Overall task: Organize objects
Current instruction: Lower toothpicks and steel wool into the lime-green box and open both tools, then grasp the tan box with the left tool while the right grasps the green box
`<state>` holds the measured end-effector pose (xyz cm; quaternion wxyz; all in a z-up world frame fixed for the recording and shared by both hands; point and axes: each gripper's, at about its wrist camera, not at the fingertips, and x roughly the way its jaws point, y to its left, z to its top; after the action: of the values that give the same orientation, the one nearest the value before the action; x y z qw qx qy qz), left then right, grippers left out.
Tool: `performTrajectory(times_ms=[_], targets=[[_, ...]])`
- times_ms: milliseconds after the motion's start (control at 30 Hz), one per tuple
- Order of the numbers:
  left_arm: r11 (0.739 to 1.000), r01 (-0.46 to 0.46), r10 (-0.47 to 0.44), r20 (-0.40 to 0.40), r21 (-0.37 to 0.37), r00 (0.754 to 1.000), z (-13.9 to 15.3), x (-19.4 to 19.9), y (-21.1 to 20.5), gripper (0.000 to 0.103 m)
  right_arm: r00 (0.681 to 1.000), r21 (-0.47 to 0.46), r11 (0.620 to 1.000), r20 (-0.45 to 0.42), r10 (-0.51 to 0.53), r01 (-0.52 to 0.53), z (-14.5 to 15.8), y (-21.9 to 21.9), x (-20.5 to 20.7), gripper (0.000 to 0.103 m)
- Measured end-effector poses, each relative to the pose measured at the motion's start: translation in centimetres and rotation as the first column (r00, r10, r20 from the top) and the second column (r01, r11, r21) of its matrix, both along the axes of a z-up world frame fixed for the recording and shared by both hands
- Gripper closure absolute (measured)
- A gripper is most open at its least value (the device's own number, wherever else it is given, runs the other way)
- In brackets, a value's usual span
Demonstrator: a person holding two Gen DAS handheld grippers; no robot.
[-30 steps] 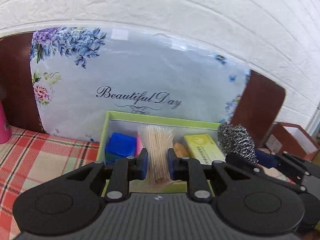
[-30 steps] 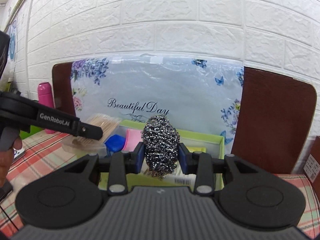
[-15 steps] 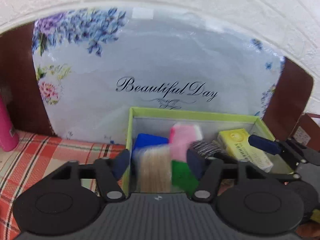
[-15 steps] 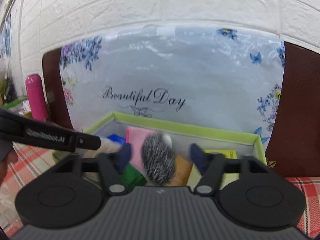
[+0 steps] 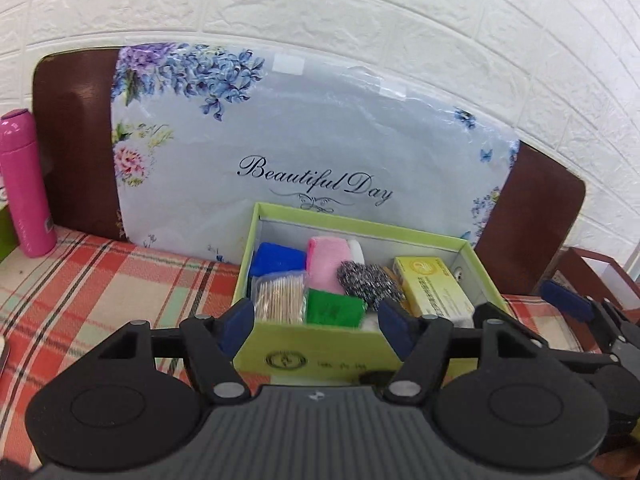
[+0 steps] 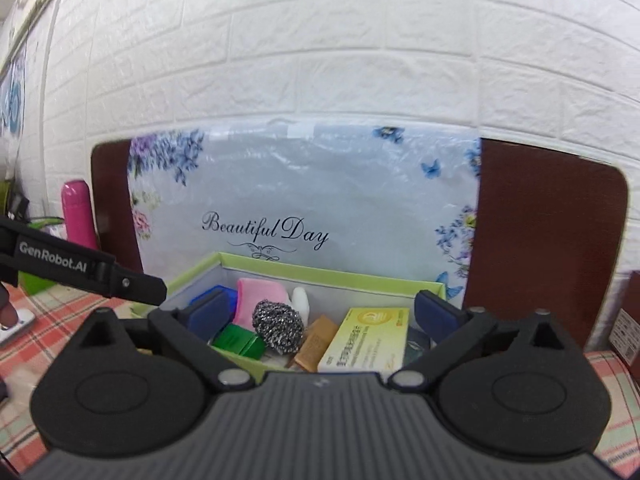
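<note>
A lime-green box stands on the checked cloth against a floral board. In it lie a bag of toothpicks, a steel wool scourer, a blue block, a pink cloth, a small green pack and a yellow carton. My left gripper is open in front of the box's near wall, holding nothing. My right gripper hovers over the box above the scourer. Its jaws are opening, with nothing between them.
A pink bottle stands at the far left by the floral board. A brown open box sits at the right edge. A white brick wall closes the back. The checked tablecloth spreads left of the box.
My left gripper let go of the toothpicks and my right let go of the scourer. Both things now lie in the box. Both grippers opened and drew back a little.
</note>
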<state>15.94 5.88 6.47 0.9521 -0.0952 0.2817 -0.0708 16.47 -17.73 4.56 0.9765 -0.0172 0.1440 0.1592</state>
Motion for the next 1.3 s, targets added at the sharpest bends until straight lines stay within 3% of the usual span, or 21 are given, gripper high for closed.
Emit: performTrajectory(times_ms=[167, 400, 500, 667, 800, 833, 900, 1000, 1100, 1300], targets=[[1.0, 0.026, -0.026, -0.033, -0.016, 0.999, -2.0, -4.1, -0.8, 0.031, 0.998, 0.024, 0.999, -0.051, -0.022, 0.024, -1.6, -1.9, -4.9, 0.0], [0.996, 0.059, -0.066, -0.114, -0.063, 0.991, -6.5, -7.8, -1.3, 0.031, 0.973, 0.025, 0.998, -0.223, -0.05, 0.057, -6.4, -3.3, -9.6, 0.0], [0.997, 0.055, -0.061, -0.104, -0.06, 0.993, -7.0, -7.7, -1.2, 0.031, 0.962, 0.015, 0.998, -0.268, -0.059, 0.065, -7.6, -3.4, -10.8, 0.0], [0.999, 0.02, -0.023, -0.068, -0.038, 0.997, -7.3, -5.7, -1.3, 0.031, 0.96, 0.025, 0.997, -0.272, -0.067, 0.077, -7.8, -3.5, -12.5, 0.0], [1.0, -0.027, 0.025, -0.118, -0.008, 0.993, -8.8, -3.5, -1.5, 0.031, 0.96, 0.03, 0.996, -0.271, -0.071, 0.083, -7.7, -3.7, -13.1, 0.0], [1.0, -0.018, 0.017, -0.095, -0.001, 0.995, -8.9, -3.5, -1.8, 0.031, 0.96, 0.031, 0.996, -0.272, -0.072, 0.083, -7.7, -3.8, -13.1, 0.0], [0.999, 0.04, -0.043, -0.124, -0.026, 0.991, -9.0, -3.3, -2.6, 0.031, 0.958, 0.033, 0.996, -0.278, -0.075, 0.088, -7.9, -3.9, -13.1, 0.0], [0.976, 0.148, -0.181, -0.222, -0.159, 0.958, -10.4, -2.5, -4.3, 0.031, 0.952, 0.039, 0.995, -0.296, -0.078, 0.094, -8.2, -4.0, -12.8, 0.0], [0.984, 0.164, -0.175, -0.176, -0.075, 0.969, -9.8, -3.8, -5.5, 0.031, 0.953, 0.034, 0.995, -0.294, -0.076, 0.09, -8.3, -3.9, -12.8, 0.0], [0.997, 0.01, -0.015, -0.07, -0.07, 0.997, -7.2, -7.2, 0.1, 0.025, 0.957, 0.028, 0.999, -0.288, -0.03, 0.04, -8.2, -2.6, -11.7, 0.0]])
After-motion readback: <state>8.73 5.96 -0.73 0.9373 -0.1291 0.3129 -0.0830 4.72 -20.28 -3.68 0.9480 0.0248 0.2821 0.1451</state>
